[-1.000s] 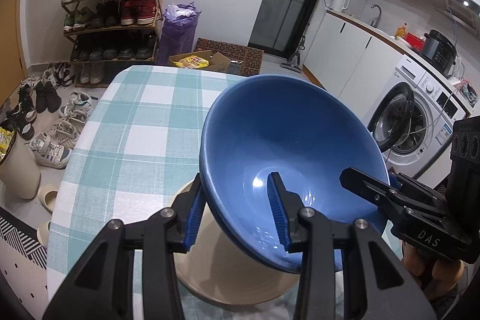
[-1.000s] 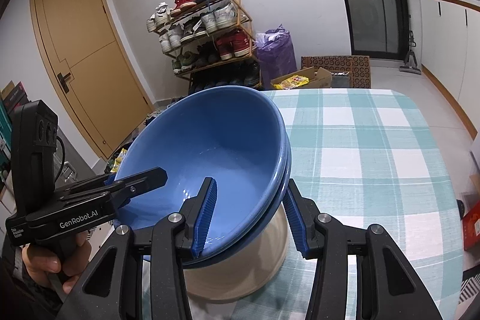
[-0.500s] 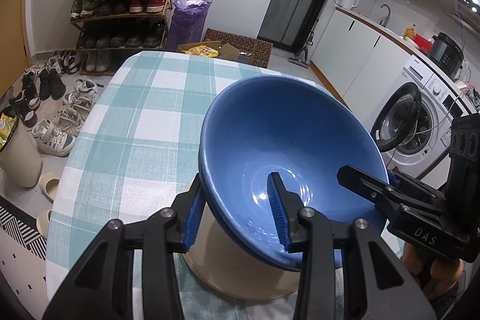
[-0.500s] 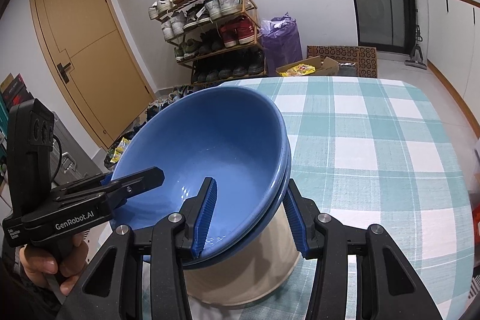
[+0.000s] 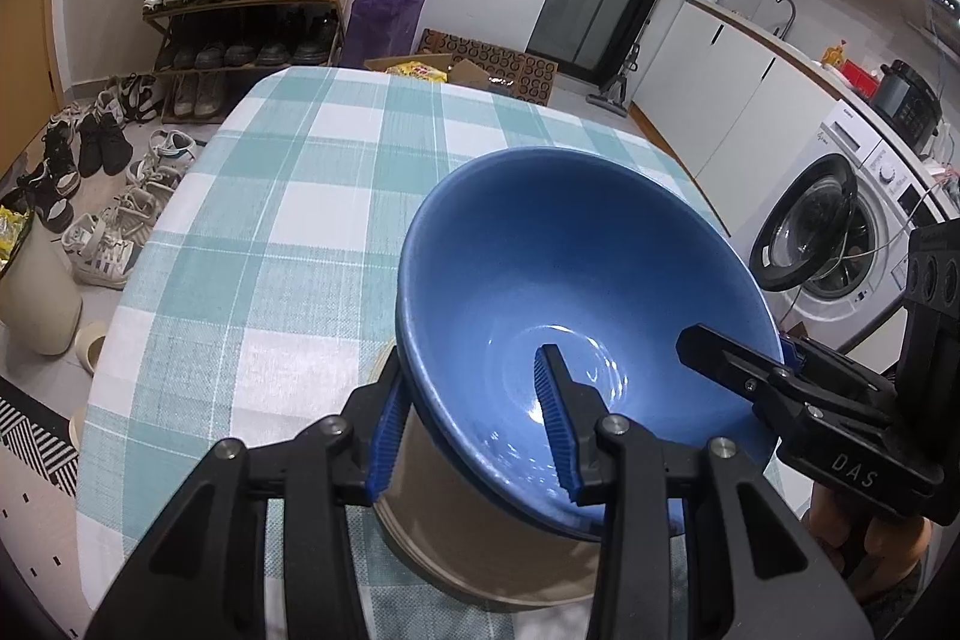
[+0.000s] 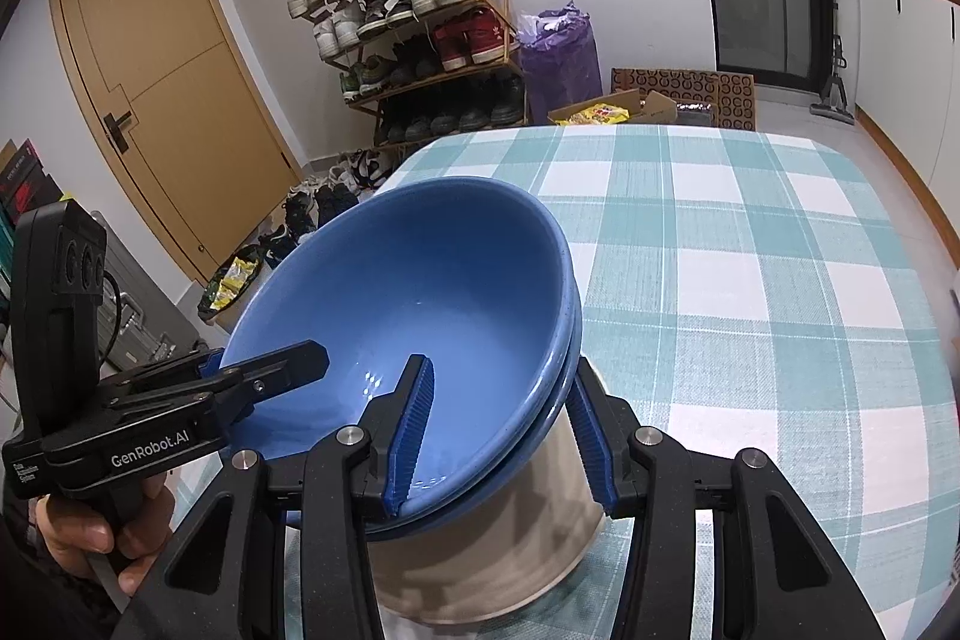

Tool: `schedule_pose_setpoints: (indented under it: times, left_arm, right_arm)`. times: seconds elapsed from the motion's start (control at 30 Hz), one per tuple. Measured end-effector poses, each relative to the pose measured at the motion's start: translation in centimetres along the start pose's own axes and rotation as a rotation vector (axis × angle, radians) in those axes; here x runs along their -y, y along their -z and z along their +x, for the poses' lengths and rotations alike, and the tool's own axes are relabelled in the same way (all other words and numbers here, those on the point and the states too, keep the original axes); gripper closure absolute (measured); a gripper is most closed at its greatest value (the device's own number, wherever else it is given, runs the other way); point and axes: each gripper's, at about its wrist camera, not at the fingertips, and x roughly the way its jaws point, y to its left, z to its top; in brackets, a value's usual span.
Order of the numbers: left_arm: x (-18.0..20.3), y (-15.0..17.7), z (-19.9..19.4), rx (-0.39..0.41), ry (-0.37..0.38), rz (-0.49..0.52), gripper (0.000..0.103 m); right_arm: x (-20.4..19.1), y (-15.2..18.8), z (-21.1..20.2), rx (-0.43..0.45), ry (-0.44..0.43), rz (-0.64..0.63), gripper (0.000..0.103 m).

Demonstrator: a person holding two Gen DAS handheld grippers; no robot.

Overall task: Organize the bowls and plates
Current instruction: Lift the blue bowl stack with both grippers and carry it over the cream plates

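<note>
- Two blue bowls [image 6: 420, 304] are nested together, sitting tilted on top of a beige bowl [image 6: 498, 538] on the teal-and-white checked tablecloth [image 6: 750, 280].
- Left gripper [image 5: 474, 421] is clamped on the near rim of the blue pair: one pad inside the bowl, the other outside.
- Right gripper [image 6: 504, 436] is doing the same from the opposite side, pinching both rims at once.
- In the background there's a shoe rack [image 6: 420, 40], a purple bag [image 6: 561, 52], a wooden door [image 6: 162, 76] and a washing machine [image 5: 834, 232].
</note>
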Motion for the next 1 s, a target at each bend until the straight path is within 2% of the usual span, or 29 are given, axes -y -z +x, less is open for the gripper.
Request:
schedule_pose_setpoints:
  times: [0.77,0.87,1.0]
  left_arm:
    - [-0.1,0.2,1.1,-0.010,-0.005,0.023,0.063]
    - [-0.1,0.2,1.1,-0.010,-0.006,0.026,0.061]
    - [0.2,0.3,1.1,-0.012,-0.005,0.043,0.053]
  right_arm:
    - [0.5,0.0,1.0,-0.012,0.010,0.010,0.057]
    - [0.6,-0.1,1.1,-0.017,0.016,0.003,0.057]
    - [0.7,-0.1,1.2,-0.023,0.018,-0.001,0.057]
